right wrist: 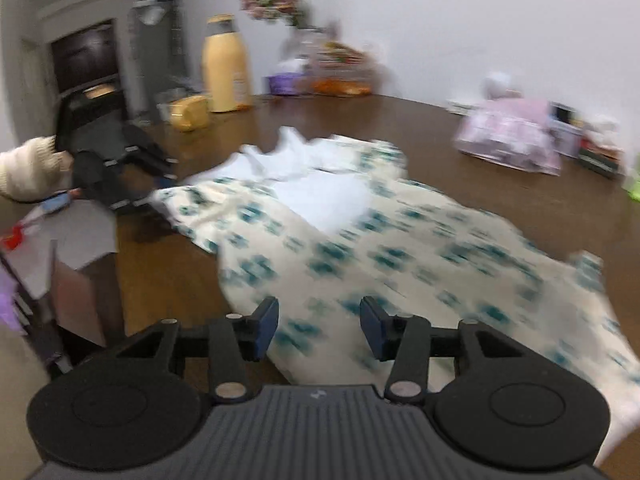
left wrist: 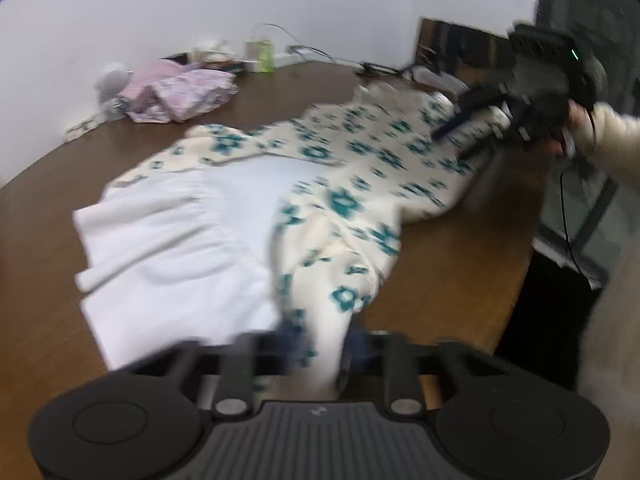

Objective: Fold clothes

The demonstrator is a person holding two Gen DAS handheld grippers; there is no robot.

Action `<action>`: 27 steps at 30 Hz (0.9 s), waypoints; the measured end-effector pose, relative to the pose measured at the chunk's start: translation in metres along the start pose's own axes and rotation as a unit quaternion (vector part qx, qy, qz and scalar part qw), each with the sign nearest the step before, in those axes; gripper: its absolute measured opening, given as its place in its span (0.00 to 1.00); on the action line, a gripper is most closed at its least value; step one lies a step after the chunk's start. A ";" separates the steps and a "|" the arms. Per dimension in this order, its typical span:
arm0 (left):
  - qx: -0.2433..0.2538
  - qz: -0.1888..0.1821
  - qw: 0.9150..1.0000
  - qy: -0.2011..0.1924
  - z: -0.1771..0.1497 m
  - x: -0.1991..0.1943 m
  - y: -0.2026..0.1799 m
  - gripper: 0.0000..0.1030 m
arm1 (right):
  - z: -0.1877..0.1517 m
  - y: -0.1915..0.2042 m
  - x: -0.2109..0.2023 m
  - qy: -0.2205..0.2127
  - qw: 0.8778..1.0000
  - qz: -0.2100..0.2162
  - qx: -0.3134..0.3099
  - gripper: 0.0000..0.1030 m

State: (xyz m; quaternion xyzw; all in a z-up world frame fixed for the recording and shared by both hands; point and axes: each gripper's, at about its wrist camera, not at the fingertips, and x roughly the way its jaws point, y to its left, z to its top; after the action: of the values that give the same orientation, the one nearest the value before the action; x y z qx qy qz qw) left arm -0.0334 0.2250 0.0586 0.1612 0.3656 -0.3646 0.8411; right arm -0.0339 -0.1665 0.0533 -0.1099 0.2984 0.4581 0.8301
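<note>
A cream garment with teal flowers (left wrist: 360, 168) and a white inner part (left wrist: 192, 236) lies spread on the brown table (left wrist: 448, 264). My left gripper (left wrist: 318, 344) is shut on a corner of the garment at the near table edge. It also shows in the right wrist view (right wrist: 148, 196), pinching that corner. My right gripper (right wrist: 319, 326) is open and empty, hovering over the garment's (right wrist: 400, 248) other end. In the left wrist view it (left wrist: 452, 140) hangs above the far end of the garment, jaws apart. Both views are motion-blurred.
A pink bundle of clothes (left wrist: 180, 92) lies at the far table edge. A yellow bottle (right wrist: 225, 68), flowers (right wrist: 280, 0) and boxes (right wrist: 340, 72) stand along the wall. The table edge (left wrist: 516, 280) drops off to the right. Papers (right wrist: 76, 232) lie beside the table.
</note>
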 end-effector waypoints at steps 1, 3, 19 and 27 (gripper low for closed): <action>0.002 -0.005 1.000 -0.001 0.002 -0.003 0.007 0.10 | 0.004 0.008 0.011 0.009 1.000 0.005 -0.020 0.44; 0.023 -0.014 1.000 0.003 0.010 -0.008 0.016 0.10 | 0.004 0.015 0.027 0.028 0.999 0.003 -0.037 0.44; -0.012 0.102 0.995 0.018 -0.015 -0.056 0.080 0.26 | 0.000 0.008 0.024 0.036 0.999 0.026 0.002 0.50; -0.048 0.108 0.991 -0.063 0.035 -0.047 0.102 0.64 | 0.025 -0.028 -0.031 -0.031 0.999 -0.014 0.027 0.56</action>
State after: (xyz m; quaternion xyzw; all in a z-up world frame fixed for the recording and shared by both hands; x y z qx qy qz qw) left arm 0.0368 0.2992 0.1176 0.1358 0.3091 -0.2631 0.9038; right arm -0.0135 -0.1927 0.0894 -0.0776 0.2836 0.4416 0.8477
